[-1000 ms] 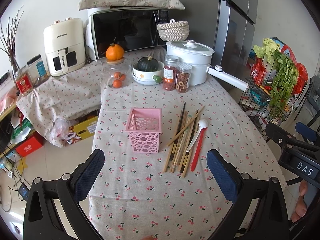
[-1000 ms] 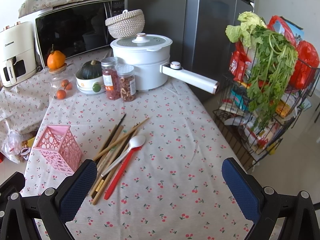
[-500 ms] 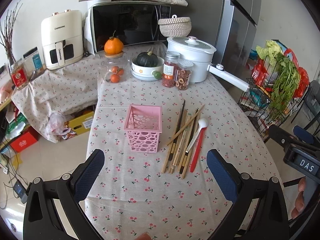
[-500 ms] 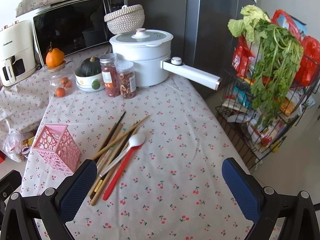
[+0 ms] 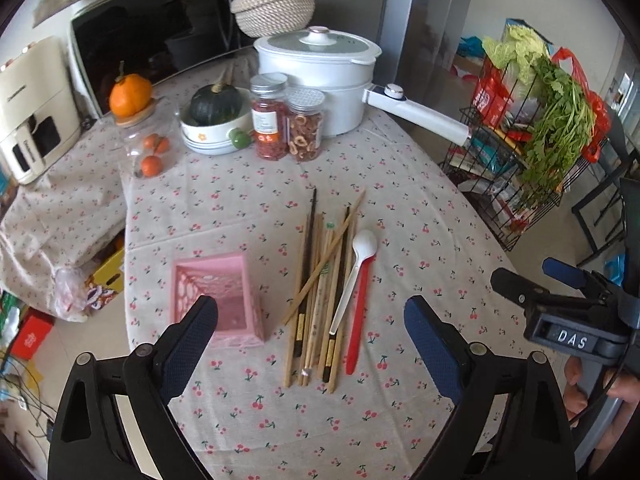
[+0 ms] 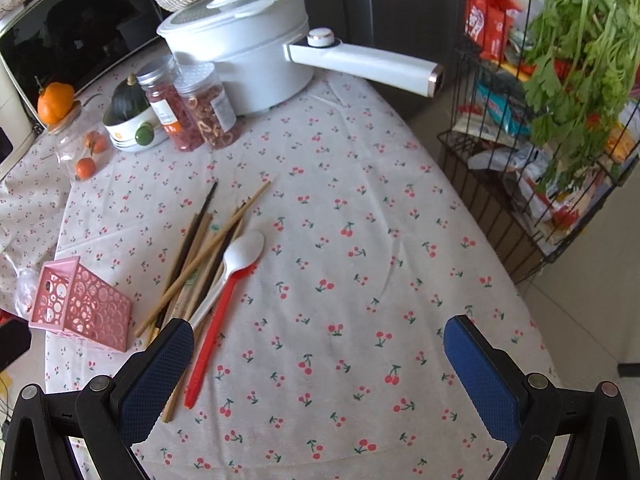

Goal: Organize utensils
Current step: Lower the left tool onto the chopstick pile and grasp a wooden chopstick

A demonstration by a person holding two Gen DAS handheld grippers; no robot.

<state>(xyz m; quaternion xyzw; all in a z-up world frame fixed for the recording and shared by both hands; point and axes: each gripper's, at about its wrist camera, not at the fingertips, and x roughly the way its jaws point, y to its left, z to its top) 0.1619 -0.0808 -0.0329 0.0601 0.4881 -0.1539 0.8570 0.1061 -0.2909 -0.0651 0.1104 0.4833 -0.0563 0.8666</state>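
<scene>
The left claw [image 5: 310, 322] hangs over the near end of the chopsticks [image 5: 316, 292]; its jaws are wide apart but closing, with nothing pressed between them yet. The right claw [image 6: 316, 364] is spread wide and empty, its left finger just over the handle ends of the same pile. The chopsticks lie in a loose, crossed bundle on the bench [image 5: 400, 208], with the pink basket [image 5: 218, 300] just to their left and the white spoon [image 5: 354, 272] and a red utensil [image 5: 358, 316] touching their right side. I judge the sticks light, stiff and rather slippery, so they may roll or scatter; a hold across the bundle's middle seems safest. The spoon looks like light plastic. Beyond the chopsticks, the soft cherry cloth carries two jars [image 5: 286, 122] and a white pot [image 5: 320, 72]; a wire rack [image 5: 520, 168] with greens stands to their right.
</scene>
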